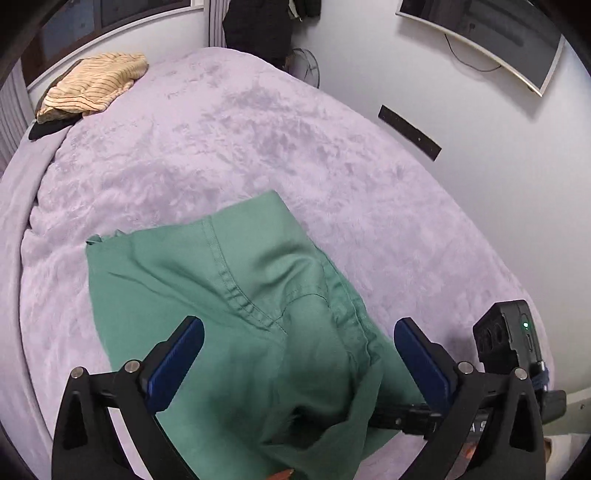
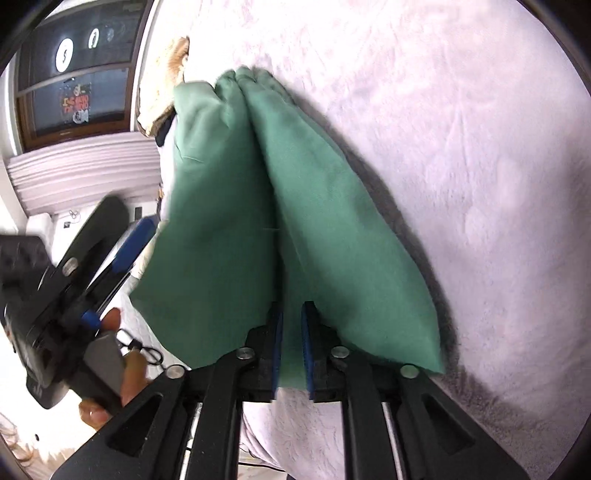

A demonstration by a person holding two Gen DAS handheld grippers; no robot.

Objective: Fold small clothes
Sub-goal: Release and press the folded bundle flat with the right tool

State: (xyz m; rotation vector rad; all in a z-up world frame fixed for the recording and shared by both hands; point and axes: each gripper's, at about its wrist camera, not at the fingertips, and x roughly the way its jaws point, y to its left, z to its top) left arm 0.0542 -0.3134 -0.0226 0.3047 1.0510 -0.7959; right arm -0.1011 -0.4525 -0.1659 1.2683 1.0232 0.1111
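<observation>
One green garment [image 1: 236, 295] is lying folded on the bed [image 1: 184, 155], with a second, striped tan garment [image 1: 92, 86] sitting well apart at the far edge. Two grippers are working: the left gripper [image 1: 299, 354] is hovering over the green cloth with its jaws spread wide and released, while the right gripper [image 2: 291, 347] is holding its narrowly parted jaws around a fold at the cloth's near edge. The bed is wearing a plush lilac cover, and a white wall is carrying one screen [image 1: 491, 33].
</observation>
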